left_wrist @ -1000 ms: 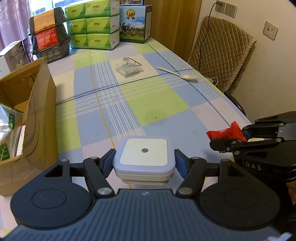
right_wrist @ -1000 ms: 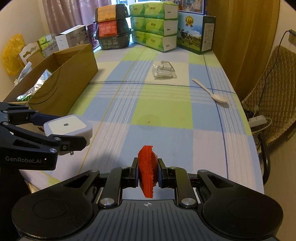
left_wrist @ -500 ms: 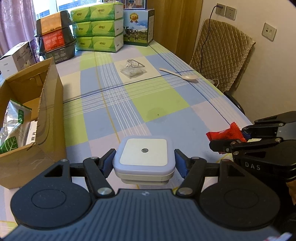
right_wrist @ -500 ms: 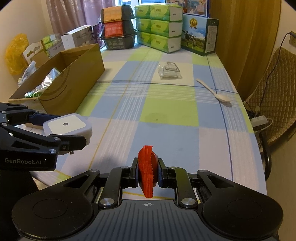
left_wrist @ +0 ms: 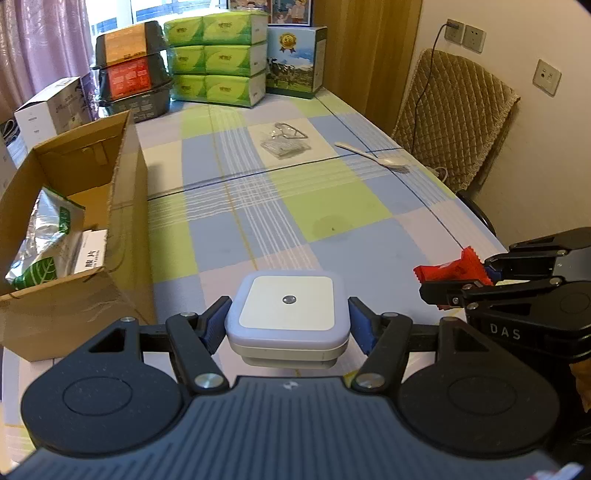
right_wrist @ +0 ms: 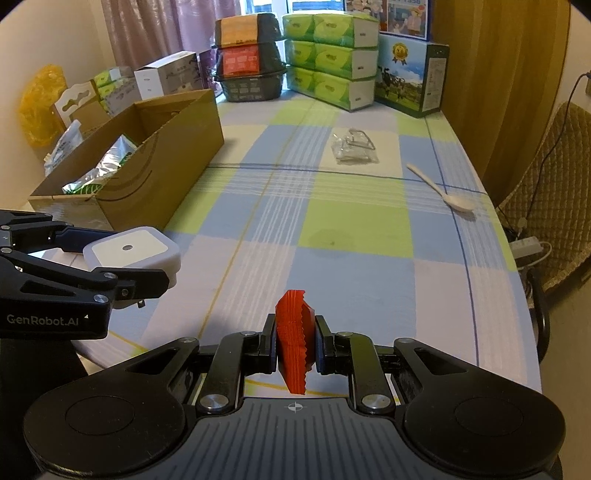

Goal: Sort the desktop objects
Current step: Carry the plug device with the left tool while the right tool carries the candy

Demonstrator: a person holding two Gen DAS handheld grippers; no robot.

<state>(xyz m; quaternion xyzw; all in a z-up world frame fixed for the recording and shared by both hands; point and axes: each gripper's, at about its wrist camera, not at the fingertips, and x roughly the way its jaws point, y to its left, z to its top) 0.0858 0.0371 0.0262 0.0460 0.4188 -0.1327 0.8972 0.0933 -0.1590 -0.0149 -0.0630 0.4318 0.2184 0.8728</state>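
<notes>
Both views drawn back since earlier, left hand-held gripper (left_wrist: 288, 325) clamped on night light (left_wrist: 288, 314), right hand-held gripper (right_wrist: 295, 345) on red packet (right_wrist: 294, 343).

Daylight enters from the window (left_wrist: 177, 9) at the top of both frames, filtered by the curtain (right_wrist: 155, 33) at upper left, giving soft, warm, fairly bright light. The checked surface (left_wrist: 332, 206) is evenly lit; the cardboard box (right_wrist: 147, 177) casts a faint shadow at its far end. Fisheye distortion bends the walls and surface edges outward, with dark vignetting in the corners. Focus is sharp throughout, without motion blur or strong glare.
</notes>
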